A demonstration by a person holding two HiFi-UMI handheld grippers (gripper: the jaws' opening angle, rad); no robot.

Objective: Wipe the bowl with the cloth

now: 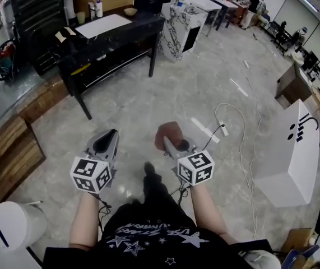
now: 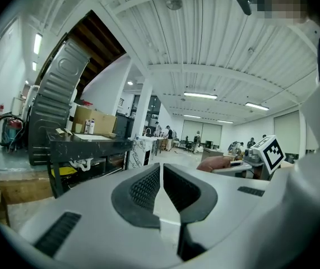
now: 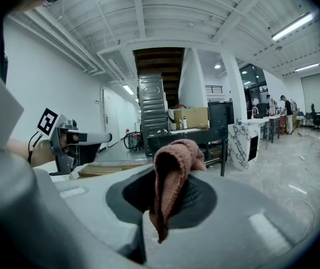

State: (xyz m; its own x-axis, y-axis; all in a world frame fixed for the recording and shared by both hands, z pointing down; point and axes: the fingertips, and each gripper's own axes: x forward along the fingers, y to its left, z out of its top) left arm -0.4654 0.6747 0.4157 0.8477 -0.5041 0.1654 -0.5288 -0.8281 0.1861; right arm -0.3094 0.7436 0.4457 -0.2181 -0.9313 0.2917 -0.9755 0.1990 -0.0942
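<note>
A black bench (image 1: 127, 28) is seen far across the floor, past both grippers. The left gripper (image 2: 161, 185) is held out with its fingers closed together and nothing between them. The brown cloth (image 3: 174, 167) is pinched in the right gripper (image 3: 170, 192) and bunched up above it. The small bowl (image 1: 130, 11) is set at the bench's far edge, toward its right corner

Black short-sleeved T-shirt (image 1: 148, 237) with white stars and lettering — the left gripper (image 1: 110, 134) and right gripper (image 1: 167, 144) are pale grey, each bearing a black-and-white marker cube (image 1: 91, 174).
</note>
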